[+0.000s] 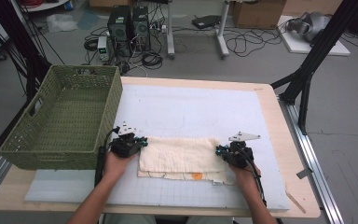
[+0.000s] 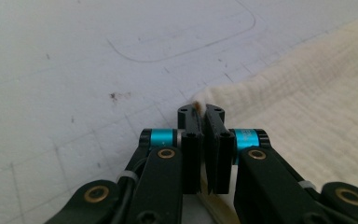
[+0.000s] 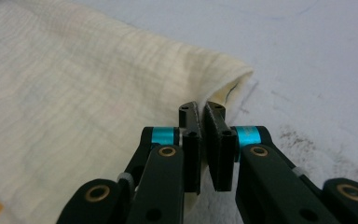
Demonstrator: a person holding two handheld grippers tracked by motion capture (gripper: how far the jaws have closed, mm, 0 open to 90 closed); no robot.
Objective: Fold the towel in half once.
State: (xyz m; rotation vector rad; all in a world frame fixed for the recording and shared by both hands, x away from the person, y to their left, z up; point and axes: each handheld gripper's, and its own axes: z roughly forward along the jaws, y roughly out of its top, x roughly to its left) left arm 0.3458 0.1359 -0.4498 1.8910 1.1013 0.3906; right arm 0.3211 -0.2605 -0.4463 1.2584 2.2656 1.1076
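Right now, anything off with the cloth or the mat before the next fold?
Slightly. The folded cream cloth is uneven: its lower layer sticks out along the near edge, showing an orange patch. The white mat has small dark specks. Left gripper and right gripper are each shut on a cloth end.

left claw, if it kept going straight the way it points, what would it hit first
The left claw, shut on the cream cloth corner, points across bare white mat; the way looks free, though depth is unclear.
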